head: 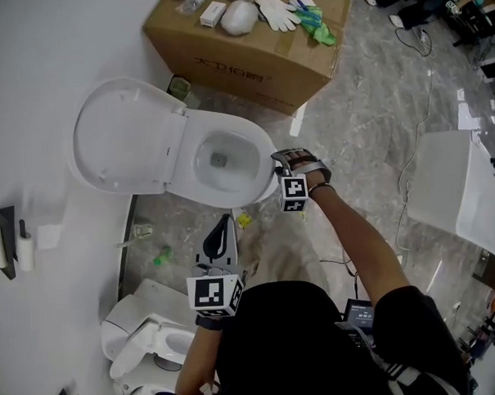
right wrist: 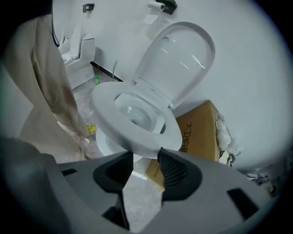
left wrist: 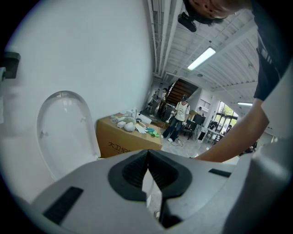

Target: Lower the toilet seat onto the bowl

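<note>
The white toilet stands against the wall with its lid (head: pixel 126 136) upright and its seat ring (head: pixel 249 139) low over the bowl (head: pixel 221 161). My right gripper (head: pixel 280 160) is at the seat's front edge, pointing steeply down. In the right gripper view the seat (right wrist: pixel 110 123) hangs a little above the bowl's rim (right wrist: pixel 103 144), and my right gripper (right wrist: pixel 145 157) is shut on its front lip. The lid (right wrist: pixel 183 55) leans back behind it. My left gripper (head: pixel 224 222) hovers in front of the toilet, apart from it. In its own view my left gripper (left wrist: pixel 147 157) is shut and holds nothing, with the lid (left wrist: pixel 64 128) beyond.
A cardboard box (head: pixel 249 41) with gloves and small items on top sits just beyond the toilet. A second toilet (head: pixel 147 344) is at lower left, a white fixture (head: pixel 464 191) at right. Cables and a green bottle (head: pixel 162 257) lie on the marble floor.
</note>
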Motion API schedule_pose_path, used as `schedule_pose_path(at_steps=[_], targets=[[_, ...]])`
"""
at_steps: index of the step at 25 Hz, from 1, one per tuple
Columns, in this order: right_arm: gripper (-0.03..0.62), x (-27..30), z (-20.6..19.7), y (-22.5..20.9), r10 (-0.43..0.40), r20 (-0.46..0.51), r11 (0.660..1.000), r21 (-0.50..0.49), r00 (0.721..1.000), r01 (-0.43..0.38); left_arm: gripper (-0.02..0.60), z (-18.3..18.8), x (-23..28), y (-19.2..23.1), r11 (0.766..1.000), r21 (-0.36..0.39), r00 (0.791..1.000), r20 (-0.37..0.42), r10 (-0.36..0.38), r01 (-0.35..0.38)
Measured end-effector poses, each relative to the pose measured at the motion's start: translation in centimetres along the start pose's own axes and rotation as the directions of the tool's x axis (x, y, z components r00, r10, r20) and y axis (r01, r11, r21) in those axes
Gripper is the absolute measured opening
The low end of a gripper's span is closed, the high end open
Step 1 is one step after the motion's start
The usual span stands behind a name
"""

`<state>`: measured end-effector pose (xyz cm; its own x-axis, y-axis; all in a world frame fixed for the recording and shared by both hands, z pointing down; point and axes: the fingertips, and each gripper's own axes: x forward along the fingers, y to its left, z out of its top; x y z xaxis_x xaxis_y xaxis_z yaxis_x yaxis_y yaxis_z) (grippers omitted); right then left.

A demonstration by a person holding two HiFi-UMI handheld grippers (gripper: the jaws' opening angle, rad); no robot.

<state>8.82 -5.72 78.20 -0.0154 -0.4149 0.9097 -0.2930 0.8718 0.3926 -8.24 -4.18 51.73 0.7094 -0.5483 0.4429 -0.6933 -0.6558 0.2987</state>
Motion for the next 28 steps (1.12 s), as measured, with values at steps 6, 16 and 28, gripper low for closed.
schedule_pose_path(at_steps=[6, 16, 28], targets=[[0.176, 0.9, -1.3, 1.3, -0.002, -0.001, 1.0, 0.001, 1.0, 0.002, 0.012, -1.3, 0.2, -0.3, 1.0, -0.022, 1.0, -0.024, 0.003, -0.004], [0.178, 2.9, -3.2, 3.1, 0.021, -0.023, 1.0, 0.019, 1.0, -0.021, 0.012, -2.6, 1.3, 0.5, 0.999, -0.035, 0.999, -0.033, 0.024, -0.025], [0.178, 5.5, -4.9, 5.5, 0.046, -0.048, 0.998, 0.044, 0.998, -0.044, 0.012, -4.0, 2.8, 1.3, 0.996, -0.064, 0.998, -0.036, 0.052, -0.054]])
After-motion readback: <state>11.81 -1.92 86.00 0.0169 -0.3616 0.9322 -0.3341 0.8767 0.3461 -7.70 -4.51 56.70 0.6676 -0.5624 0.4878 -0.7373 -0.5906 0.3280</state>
